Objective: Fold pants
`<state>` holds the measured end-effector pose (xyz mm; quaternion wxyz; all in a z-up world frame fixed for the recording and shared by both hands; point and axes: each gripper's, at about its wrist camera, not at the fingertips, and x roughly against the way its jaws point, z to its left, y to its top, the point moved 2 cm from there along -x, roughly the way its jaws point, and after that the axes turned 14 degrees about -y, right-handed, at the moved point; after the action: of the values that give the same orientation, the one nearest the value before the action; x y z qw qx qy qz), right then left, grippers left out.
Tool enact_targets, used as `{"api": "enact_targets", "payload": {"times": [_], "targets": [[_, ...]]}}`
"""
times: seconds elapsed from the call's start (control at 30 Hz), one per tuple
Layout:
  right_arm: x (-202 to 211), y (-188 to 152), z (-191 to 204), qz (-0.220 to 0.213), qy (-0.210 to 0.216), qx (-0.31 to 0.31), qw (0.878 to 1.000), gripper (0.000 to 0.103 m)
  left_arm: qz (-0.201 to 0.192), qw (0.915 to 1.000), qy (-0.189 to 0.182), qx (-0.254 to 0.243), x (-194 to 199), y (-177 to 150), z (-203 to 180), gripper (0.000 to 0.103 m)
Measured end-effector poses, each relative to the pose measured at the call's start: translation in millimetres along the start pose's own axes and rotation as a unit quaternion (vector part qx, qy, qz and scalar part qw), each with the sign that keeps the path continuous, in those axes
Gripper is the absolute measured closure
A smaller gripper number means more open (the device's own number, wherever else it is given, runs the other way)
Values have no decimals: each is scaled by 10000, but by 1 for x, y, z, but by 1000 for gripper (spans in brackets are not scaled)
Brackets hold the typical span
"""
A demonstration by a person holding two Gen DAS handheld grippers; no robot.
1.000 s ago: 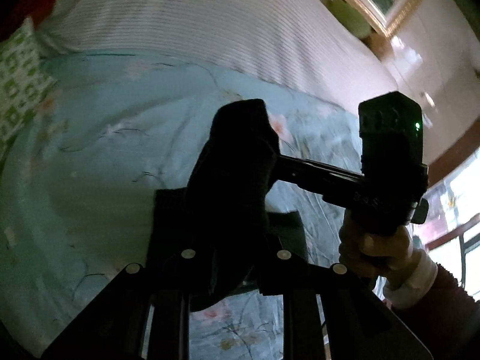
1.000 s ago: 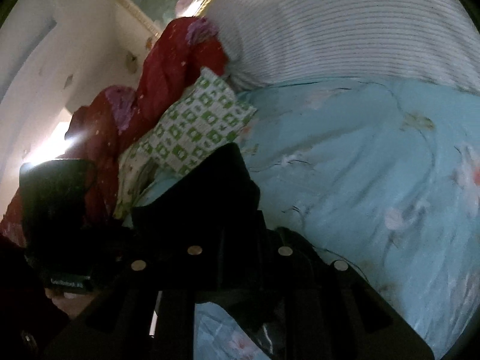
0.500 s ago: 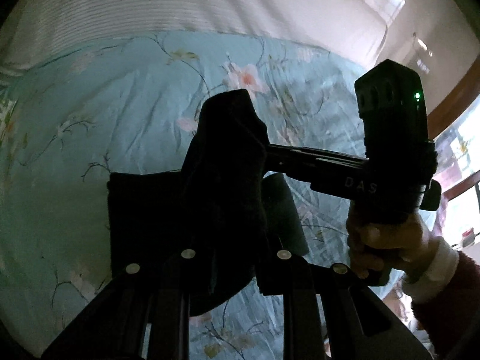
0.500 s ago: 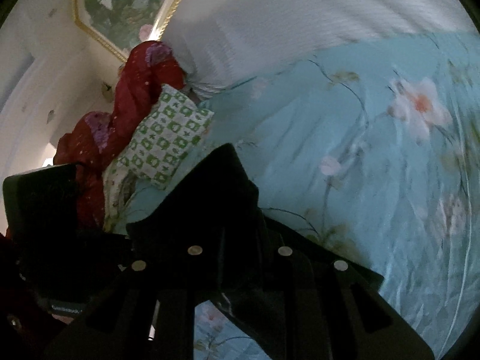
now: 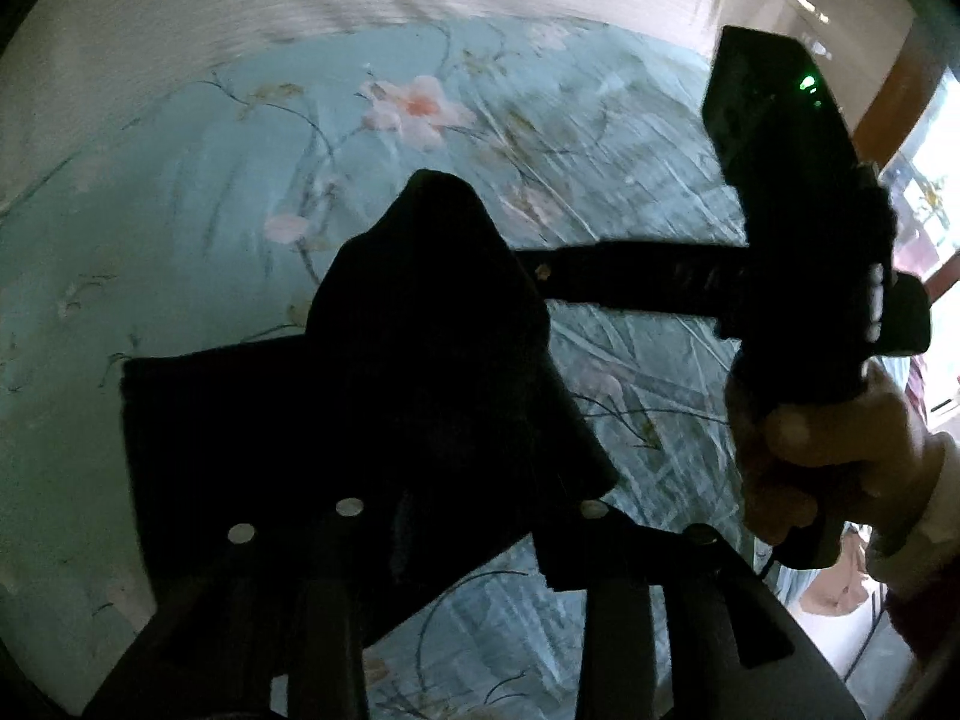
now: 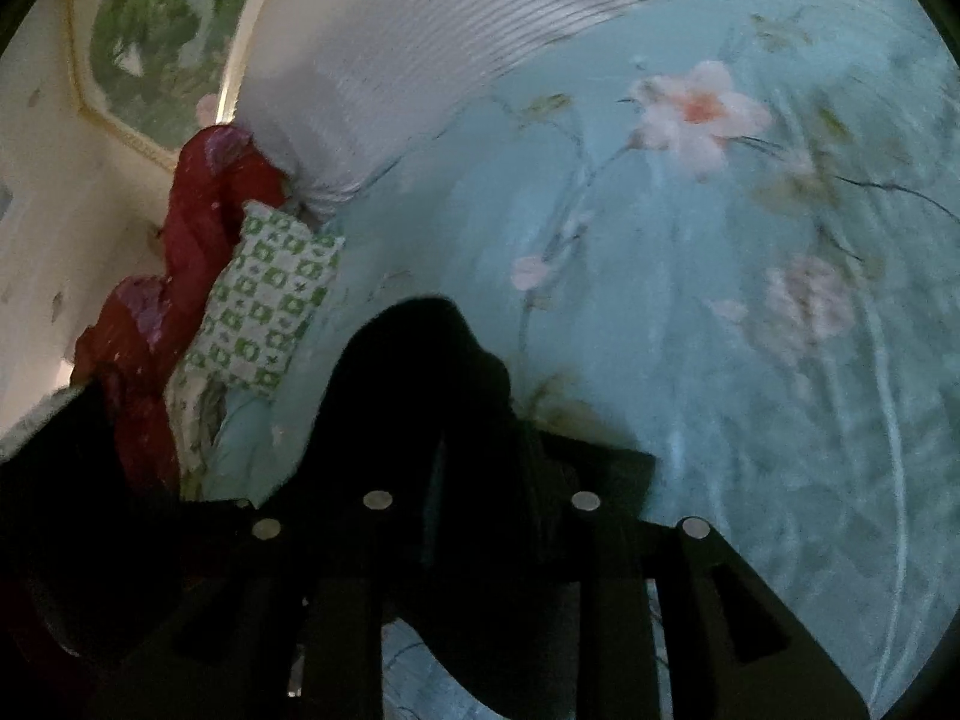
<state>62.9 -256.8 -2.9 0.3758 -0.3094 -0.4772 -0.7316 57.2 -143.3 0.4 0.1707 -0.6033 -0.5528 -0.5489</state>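
Both grippers, left (image 5: 462, 516) and right (image 6: 480, 504), closed on black pants (image 5: 420, 360) above floral bed cover (image 5: 180, 210). Green-patterned pillow (image 6: 264, 306) and red blanket (image 6: 192, 222) lying near.

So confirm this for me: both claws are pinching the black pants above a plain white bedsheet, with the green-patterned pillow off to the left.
Not quite: the bedding under the black pants is a light blue floral sheet, not plain white, as the right wrist view shows. The rest holds: the left claw and right claw each pinch the pants, and the green-patterned pillow lies to the left.
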Motion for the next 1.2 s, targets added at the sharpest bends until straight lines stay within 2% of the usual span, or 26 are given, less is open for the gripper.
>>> {"api": "enact_targets", "payload": {"times": [0.03,0.07,0.17,0.23,0.4,0.47,0.53,0.6,0.77,1.07,1.2], "targets": [[3,-1,-4,-26,-43,-99,9999,77,35,10000,-45,-24,-3,-1,-1,65],[7,-3,-9,-54,-94,-208,9997,77,75,9999,-113,-44,-5,-2,-3,56],[17,-9,-18,-105,-270,-444,9986,76,220,9989,-401,-73,-9,-4,-7,47],[21,-15,-19,-86,-421,-535,9976,75,254,9985,-453,-146,-9,-5,-11,43],[32,-28,-27,-120,-617,-948,9935,59,261,9972,-687,-144,7,-8,-12,38],[38,-32,-29,-212,-678,-1117,9912,58,171,9970,-746,-90,18,-9,-8,33],[44,-34,-28,-283,-787,-1215,9891,56,83,9968,-791,-25,29,-11,-4,32],[49,-35,-26,-361,-869,-1275,9874,50,-18,9967,-809,60,40,-12,3,31],[65,-35,-14,-589,-1105,-1332,9831,42,-242,9960,-748,416,62,-15,30,30],[70,-23,42,-877,-1751,-551,9791,36,-541,9906,-484,1161,91,-25,89,29],[65,-20,63,-933,-2289,-341,9684,30,-609,9866,-389,1460,95,-26,112,28]]}}
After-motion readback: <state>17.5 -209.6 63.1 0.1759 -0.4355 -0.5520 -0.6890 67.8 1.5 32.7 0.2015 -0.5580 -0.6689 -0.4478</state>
